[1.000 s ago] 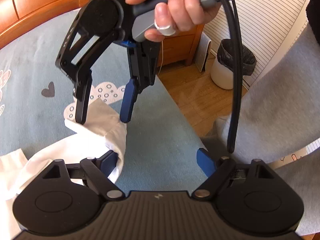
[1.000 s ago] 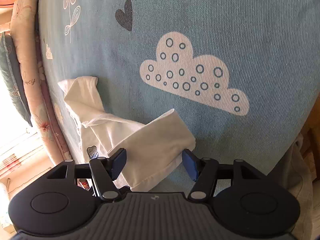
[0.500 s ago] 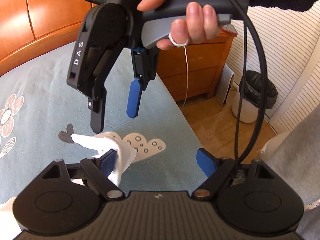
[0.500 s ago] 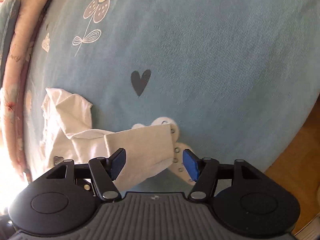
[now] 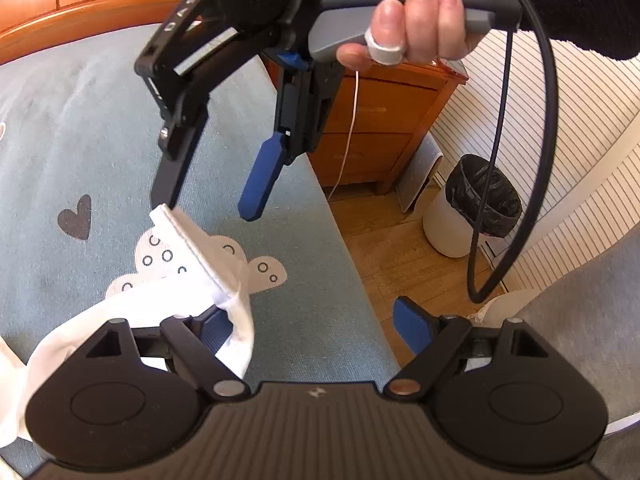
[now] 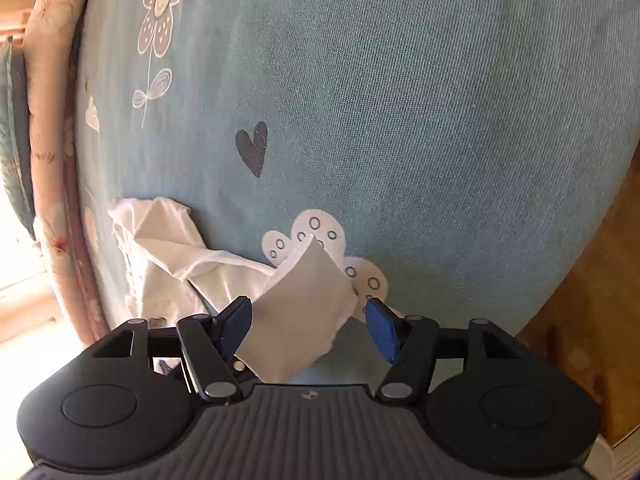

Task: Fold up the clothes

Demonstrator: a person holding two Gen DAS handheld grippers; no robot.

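Bed cover: a teal woven bedspread (image 6: 400,100) printed with a cloud, heart and flower is lying under everything.
Garment: a white cotton garment (image 6: 168,256) is sprawling on the bedspread, its sleeve end lifting between both tools.
Left gripper (image 5: 316,324): fingers are standing wide, the sleeve draping over one finger.
Right gripper (image 5: 212,200): jaws are standing apart, one tip touching the sleeve hem.

White garment (image 5: 208,276) draped over left tongs (image 5: 316,326)
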